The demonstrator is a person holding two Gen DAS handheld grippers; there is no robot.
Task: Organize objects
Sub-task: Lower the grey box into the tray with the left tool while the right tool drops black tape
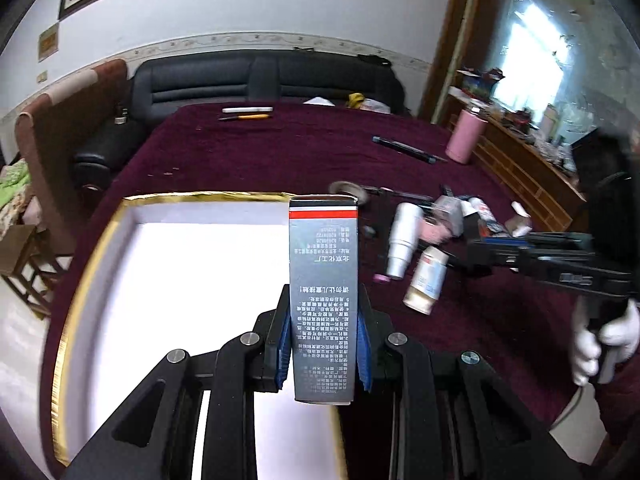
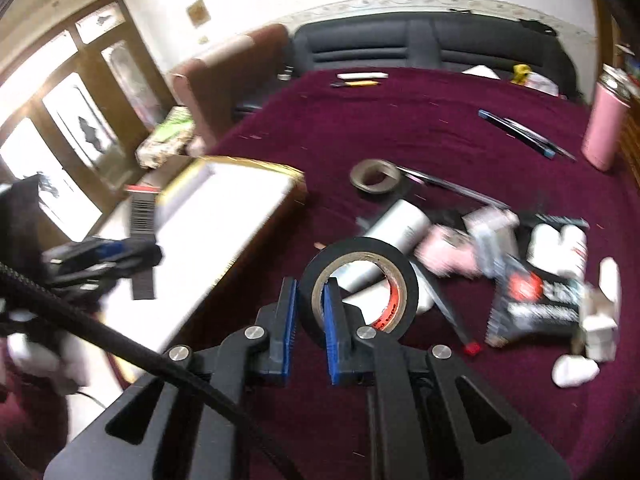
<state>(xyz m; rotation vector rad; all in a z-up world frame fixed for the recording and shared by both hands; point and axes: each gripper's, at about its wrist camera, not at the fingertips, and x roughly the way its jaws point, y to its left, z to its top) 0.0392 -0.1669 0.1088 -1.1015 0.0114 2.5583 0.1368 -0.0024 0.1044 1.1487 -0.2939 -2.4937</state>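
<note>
A: Left tool (image 1: 323,344) status?

B: Nearly closed, blue pads (image 1: 283,354) pinching a tall grey carton (image 1: 323,280) w/ red stripe and printed text. Carton's upright, held over the right edge of the tray.

A: Which tray?

B: Big shallow white tray w/ gold rim (image 1: 192,197), sitting on the maroon surface (image 1: 280,152). Inside looks bare white; nothing visible in it, though the carton and tool hide part of the near right side.

A: Right tool (image 2: 311,300)?

B: Narrow gap, clamped on a black tape roll (image 2: 360,276). One finger goes through the roll's hole, other sits outside, so it grips the wall. Roll stands on edge, above the surface.

A: Rest of the stuff?

B: Pile right of the tray: white cylinder (image 2: 394,232) lying down, pinkish packet (image 2: 448,254), dark printed pack (image 2: 532,304), small white bottles (image 2: 560,246). Blurry, can't ID more. Second tape roll, greyish (image 2: 375,176), lies flat beyond the pile, near the tray's far corner. Pink tumbler (image 2: 606,128) stands at the far right edge. Pens (image 2: 362,79) at the far side, well apart.
</note>
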